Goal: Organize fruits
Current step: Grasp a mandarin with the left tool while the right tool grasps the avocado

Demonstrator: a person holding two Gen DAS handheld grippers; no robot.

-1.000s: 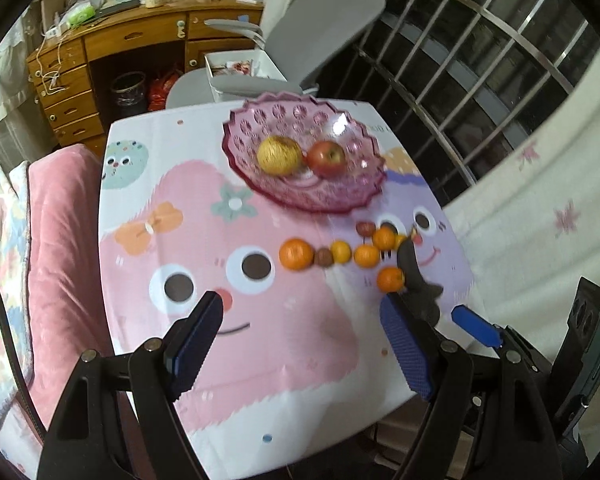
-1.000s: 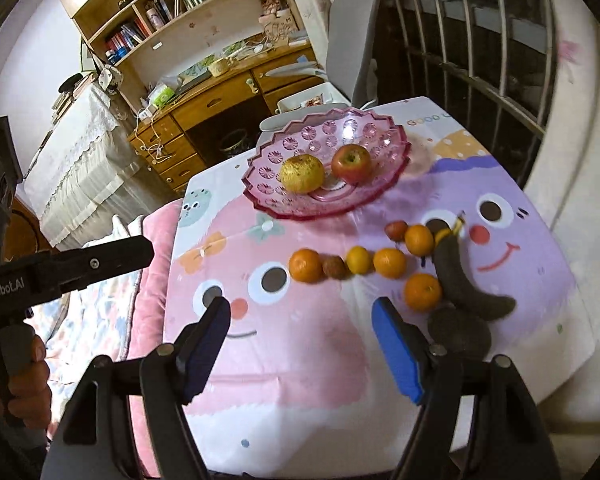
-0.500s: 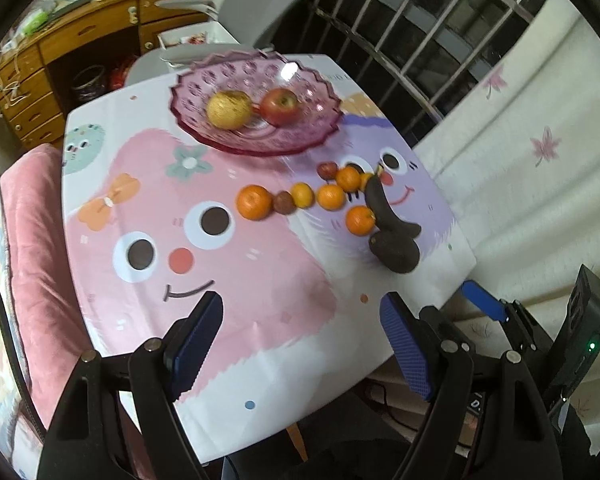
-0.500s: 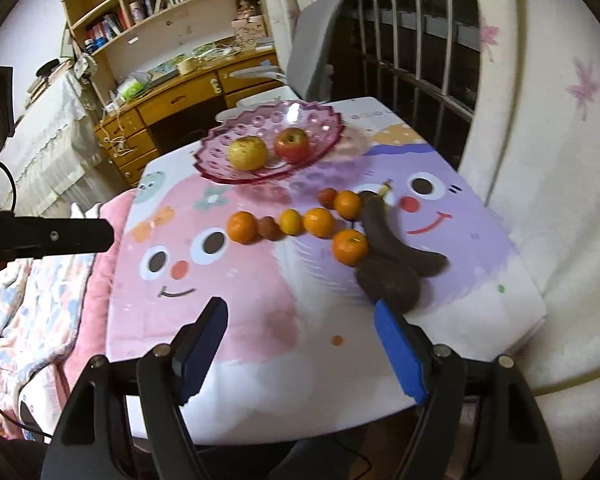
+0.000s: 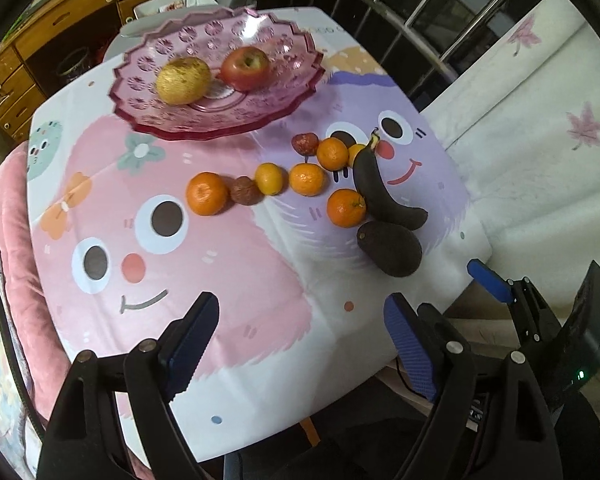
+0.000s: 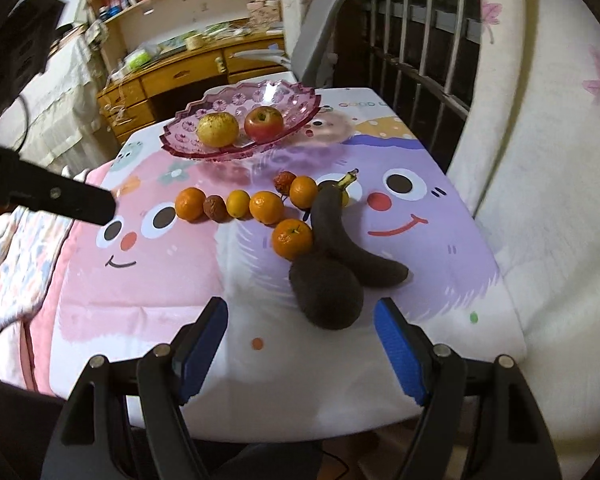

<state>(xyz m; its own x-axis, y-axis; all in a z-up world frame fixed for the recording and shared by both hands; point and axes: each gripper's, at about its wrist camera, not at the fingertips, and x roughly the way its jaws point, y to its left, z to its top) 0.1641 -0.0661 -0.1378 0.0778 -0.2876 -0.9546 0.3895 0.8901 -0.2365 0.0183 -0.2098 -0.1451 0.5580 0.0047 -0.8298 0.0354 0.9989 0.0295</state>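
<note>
A pink glass plate (image 5: 276,108) (image 6: 300,96) at the table's far side holds a yellow pear (image 5: 183,80) (image 6: 217,129) and a red apple (image 5: 245,69) (image 6: 264,123). Several oranges (image 5: 206,193) (image 6: 292,239), two small brownish fruits, a blackened banana (image 5: 380,196) (image 6: 348,236) and a dark avocado (image 5: 392,248) (image 6: 327,292) lie on the cartoon tablecloth. My left gripper (image 5: 300,332) is open and empty over the near edge. My right gripper (image 6: 300,336) is open and empty, just short of the avocado.
The table (image 6: 140,280) carries a pink and purple cartoon cloth. A wooden desk (image 6: 188,72) and a grey chair (image 6: 320,40) stand behind it. Metal bars (image 6: 420,40) and a white curtain (image 6: 540,160) are on the right, pink bedding (image 5: 12,240) on the left.
Both grippers have pulled back and lower toward the table's near edge; the right one now faces the avocado closely. Both stay open. The fruits have not moved.
</note>
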